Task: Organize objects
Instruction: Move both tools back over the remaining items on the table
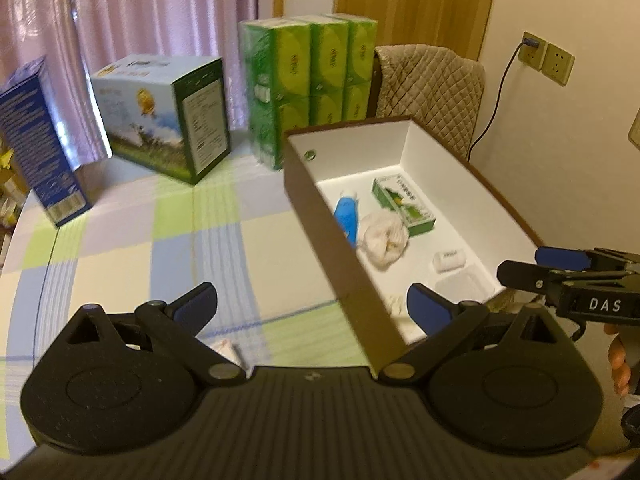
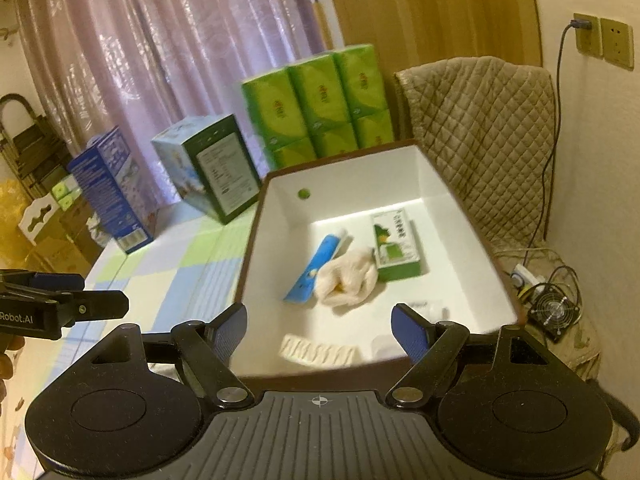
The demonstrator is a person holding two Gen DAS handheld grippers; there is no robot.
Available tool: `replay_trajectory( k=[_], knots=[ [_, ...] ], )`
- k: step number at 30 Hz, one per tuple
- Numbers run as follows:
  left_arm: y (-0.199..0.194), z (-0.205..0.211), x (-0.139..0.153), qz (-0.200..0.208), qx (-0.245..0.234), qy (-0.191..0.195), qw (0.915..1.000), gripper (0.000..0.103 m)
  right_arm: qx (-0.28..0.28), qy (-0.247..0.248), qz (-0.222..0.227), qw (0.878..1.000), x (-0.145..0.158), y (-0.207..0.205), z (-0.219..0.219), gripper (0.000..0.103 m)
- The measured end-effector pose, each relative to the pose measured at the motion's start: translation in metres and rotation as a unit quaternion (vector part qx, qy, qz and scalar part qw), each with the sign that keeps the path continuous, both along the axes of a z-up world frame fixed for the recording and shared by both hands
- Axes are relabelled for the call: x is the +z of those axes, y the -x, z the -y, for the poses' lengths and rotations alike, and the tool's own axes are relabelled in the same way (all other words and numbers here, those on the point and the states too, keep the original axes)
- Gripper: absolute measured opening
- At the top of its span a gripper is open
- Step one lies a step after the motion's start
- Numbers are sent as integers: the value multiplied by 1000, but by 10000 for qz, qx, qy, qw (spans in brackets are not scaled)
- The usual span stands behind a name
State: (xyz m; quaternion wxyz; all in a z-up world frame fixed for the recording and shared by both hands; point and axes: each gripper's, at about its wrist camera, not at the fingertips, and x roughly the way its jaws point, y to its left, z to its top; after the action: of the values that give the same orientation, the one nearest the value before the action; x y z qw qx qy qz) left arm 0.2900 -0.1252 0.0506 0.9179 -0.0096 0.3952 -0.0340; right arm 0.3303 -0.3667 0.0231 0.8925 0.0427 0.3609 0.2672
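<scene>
An open box, brown outside and white inside (image 1: 340, 264) (image 2: 280, 200), stands on the checked tablecloth. Inside lie a blue tube (image 1: 348, 216) (image 2: 316, 270), a white cloth bundle (image 1: 384, 238) (image 2: 350, 276), a small green carton (image 1: 404, 204) (image 2: 394, 244), a small white packet (image 1: 450, 260) and a cream ridged piece (image 2: 316, 350). My left gripper (image 1: 312, 306) (image 2: 104, 292) is open, its fingers straddling the box's left wall. Just above the box's near rim, my right gripper (image 2: 320, 332) (image 1: 520, 262) is open and holds nothing.
Stacked green tissue packs (image 2: 320, 100), a blue-green carton (image 1: 168, 116) and a tall blue box (image 1: 36, 144) stand at the table's back. A quilt-covered chair (image 2: 480, 140) is behind the box. A small fan (image 2: 554, 312) and cables lie on the right.
</scene>
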Motion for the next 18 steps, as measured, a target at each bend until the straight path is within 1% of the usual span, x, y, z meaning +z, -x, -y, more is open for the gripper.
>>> replay_trajectory(
  k=[12,18],
  knots=[
    [69,-57,-25,-455,332,-39,9984,100,281,197,-244,9991,-15,52,-41,77],
    [94,-85,-36,-636,522,-27,9966,100,454,295,-399,9977,-26,72,-64,77]
  ],
)
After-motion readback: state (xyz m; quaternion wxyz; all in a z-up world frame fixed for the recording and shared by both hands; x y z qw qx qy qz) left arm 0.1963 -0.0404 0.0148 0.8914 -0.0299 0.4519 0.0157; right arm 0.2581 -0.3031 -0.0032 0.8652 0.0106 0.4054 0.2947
